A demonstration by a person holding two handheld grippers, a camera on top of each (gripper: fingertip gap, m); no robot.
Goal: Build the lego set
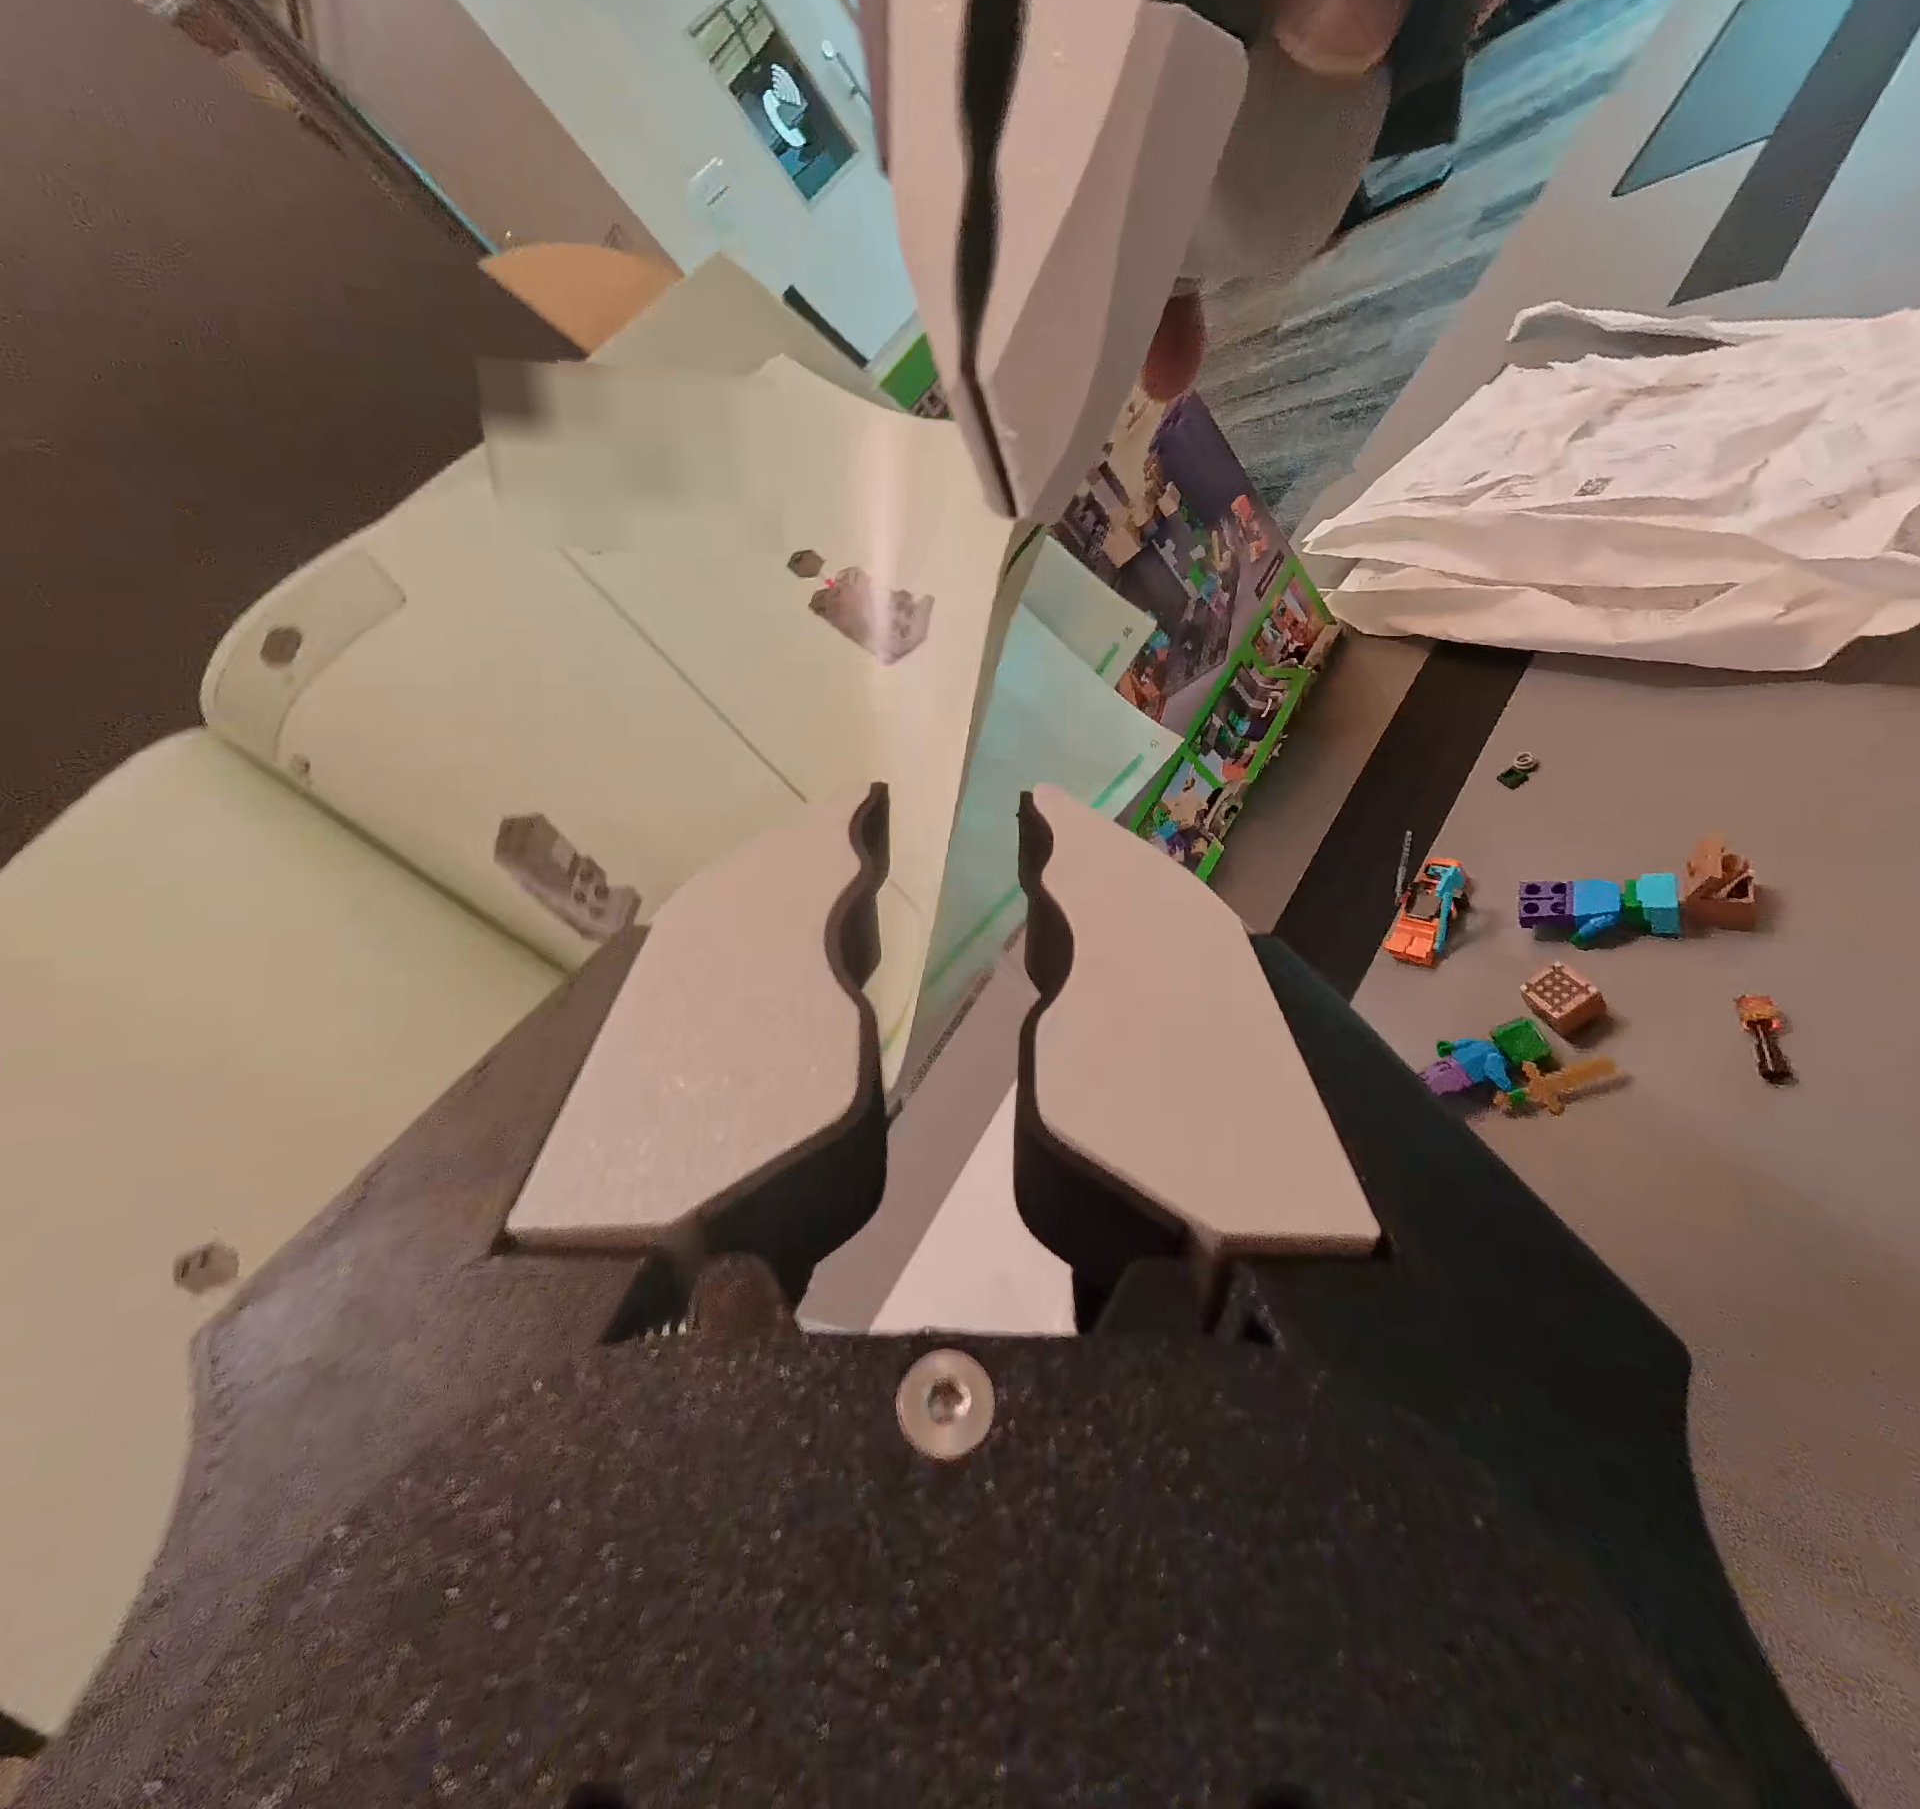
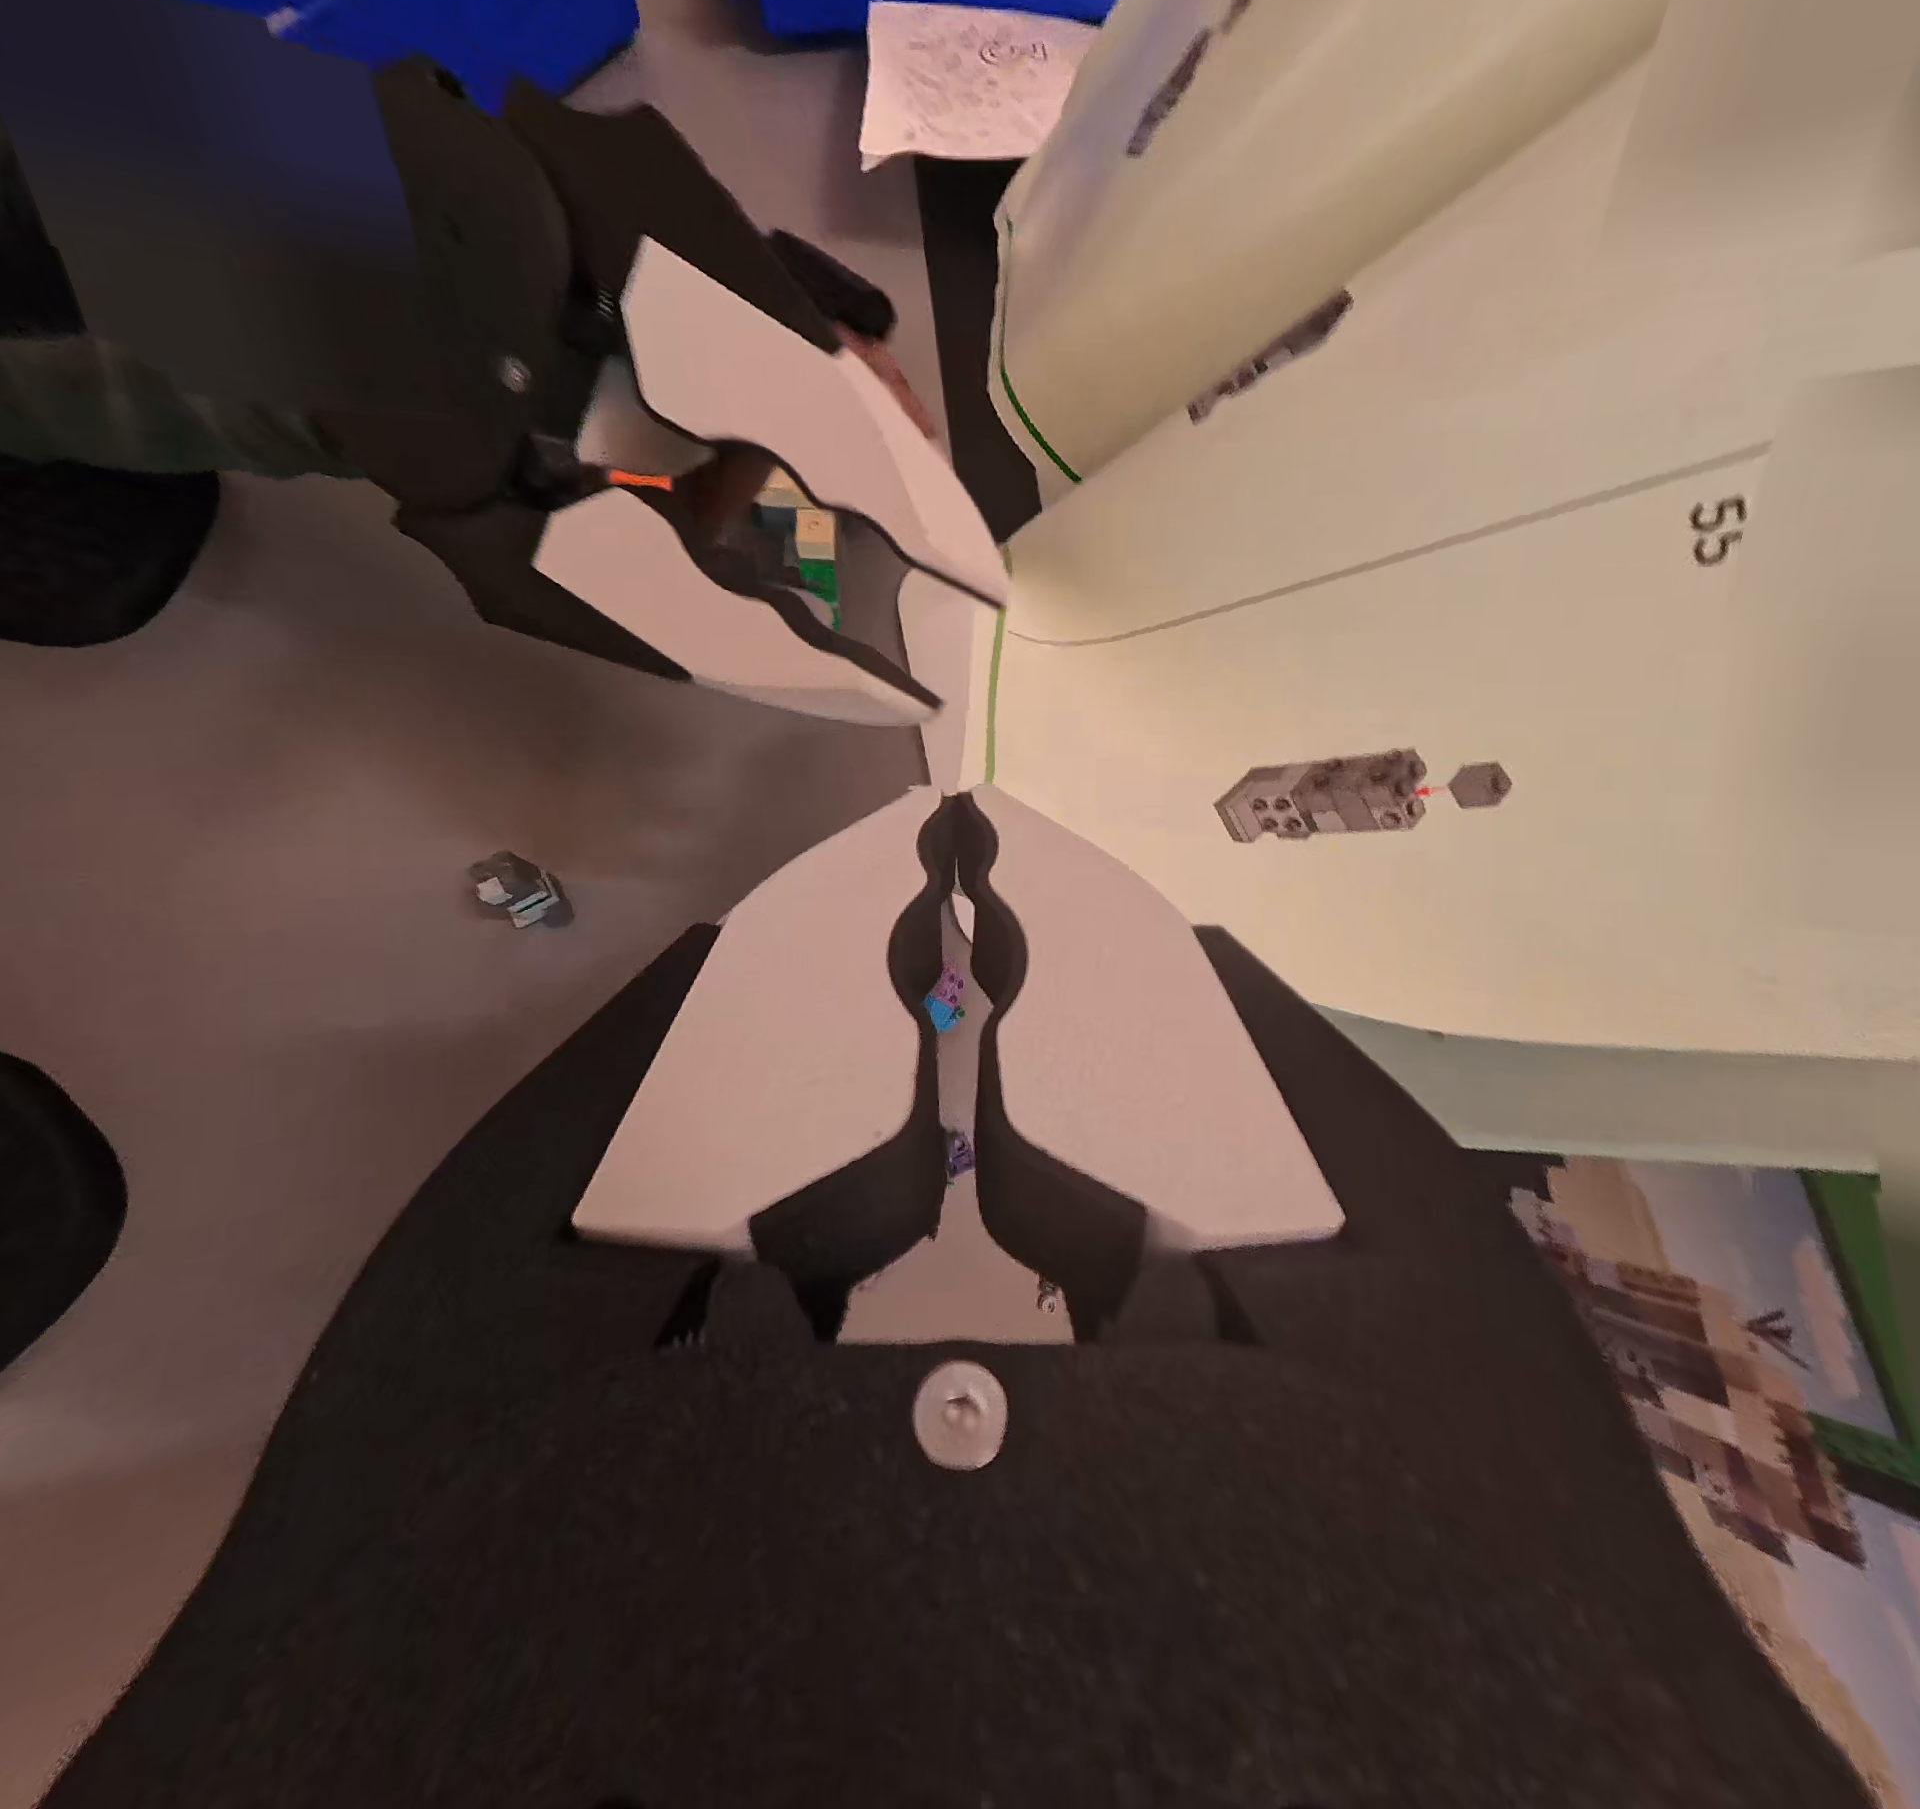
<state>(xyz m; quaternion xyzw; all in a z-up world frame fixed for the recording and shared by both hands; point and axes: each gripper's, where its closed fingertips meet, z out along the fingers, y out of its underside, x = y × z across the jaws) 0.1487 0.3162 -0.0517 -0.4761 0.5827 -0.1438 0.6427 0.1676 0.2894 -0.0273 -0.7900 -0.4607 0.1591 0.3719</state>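
Step in hand: page-turning. Right gripper [image 2: 958,803] pinched instruction booklet [image 1: 416,824] page; left gripper [image 1: 954,803] gaped, empty. Next, probably: lay page flat.

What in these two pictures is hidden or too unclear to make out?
- Booklet, left wrist view: its lifted page stands edge-on, so its face is unseen; a mosaic patch covers the upper part.
- Box, left wrist view: partly behind that page and the right gripper.
- Loose pieces, left wrist view: too small to tell shapes.
- Small grey piece, right wrist view: blurred.
- Left gripper, right wrist view: motion-blurred.
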